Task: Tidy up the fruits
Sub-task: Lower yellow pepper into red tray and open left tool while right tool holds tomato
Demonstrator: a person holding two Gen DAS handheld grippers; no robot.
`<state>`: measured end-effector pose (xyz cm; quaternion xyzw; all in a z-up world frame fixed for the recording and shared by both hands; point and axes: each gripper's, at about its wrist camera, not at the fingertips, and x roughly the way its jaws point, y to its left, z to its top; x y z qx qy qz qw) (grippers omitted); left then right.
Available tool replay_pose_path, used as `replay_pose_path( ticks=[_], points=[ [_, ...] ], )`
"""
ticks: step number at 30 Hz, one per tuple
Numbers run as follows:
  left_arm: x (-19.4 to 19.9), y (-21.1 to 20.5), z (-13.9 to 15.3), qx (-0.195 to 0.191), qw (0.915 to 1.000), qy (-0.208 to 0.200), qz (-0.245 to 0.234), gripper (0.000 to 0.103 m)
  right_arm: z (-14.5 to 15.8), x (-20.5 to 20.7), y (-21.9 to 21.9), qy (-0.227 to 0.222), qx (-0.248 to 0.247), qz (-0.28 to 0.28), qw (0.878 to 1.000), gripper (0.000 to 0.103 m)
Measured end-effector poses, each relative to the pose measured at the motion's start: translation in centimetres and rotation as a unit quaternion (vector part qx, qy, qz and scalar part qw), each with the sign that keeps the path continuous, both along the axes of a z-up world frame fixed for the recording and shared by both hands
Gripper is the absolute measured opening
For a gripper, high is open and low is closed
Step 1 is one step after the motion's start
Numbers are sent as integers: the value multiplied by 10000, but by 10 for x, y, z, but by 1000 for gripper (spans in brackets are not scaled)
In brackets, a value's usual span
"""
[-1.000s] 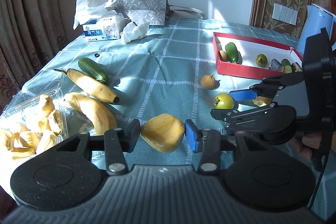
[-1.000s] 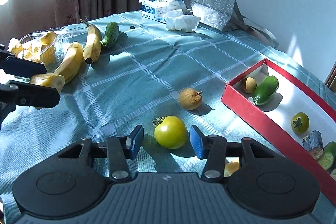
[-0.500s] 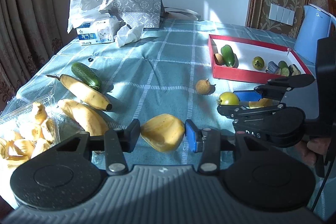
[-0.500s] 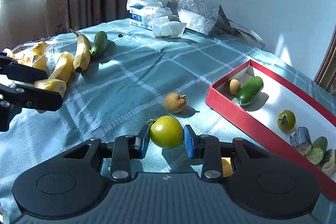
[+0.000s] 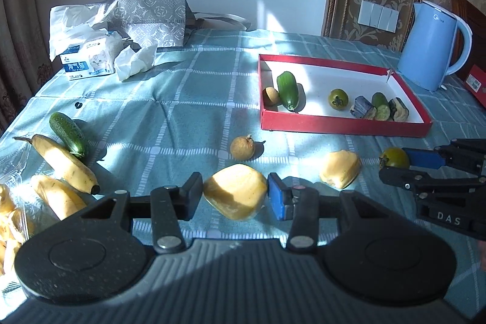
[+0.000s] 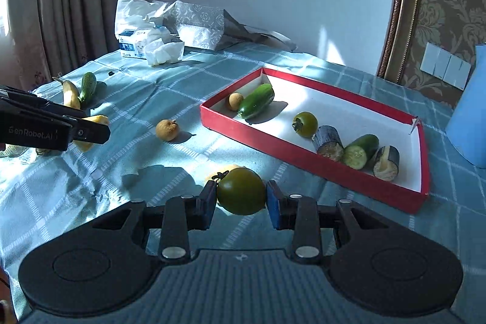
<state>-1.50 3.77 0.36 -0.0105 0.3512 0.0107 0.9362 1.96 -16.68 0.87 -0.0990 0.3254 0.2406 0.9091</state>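
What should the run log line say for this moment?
left hand-held gripper: shut on yellow fruit piece | right hand-held gripper: shut on green tomato | red box: not yet reached

Left gripper (image 5: 235, 195) clamped, right gripper (image 6: 241, 196) (likewise)

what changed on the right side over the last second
The right tool closed on the green tomato and lifted it toward the red box. The left tool kept its yellow fruit piece and moved the same way. The loose longan and bananas stayed put.
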Motion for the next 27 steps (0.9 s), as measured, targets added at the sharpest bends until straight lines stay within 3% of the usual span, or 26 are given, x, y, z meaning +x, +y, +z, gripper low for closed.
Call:
replay_pose_path(
  ticks=[8, 17, 27],
  points=[
    [26, -23, 3, -18, 9994, 59, -338, 43, 4, 2, -53, 29, 10, -736, 9973, 34],
    [58, -45, 10, 45, 9980, 34, -627, 43, 7, 0, -82, 0, 9, -1060, 9944, 34],
    [152, -84, 14, 183, 9962, -127, -839, 43, 9, 7, -107, 82, 102, -1364, 9906, 34]
  ],
)
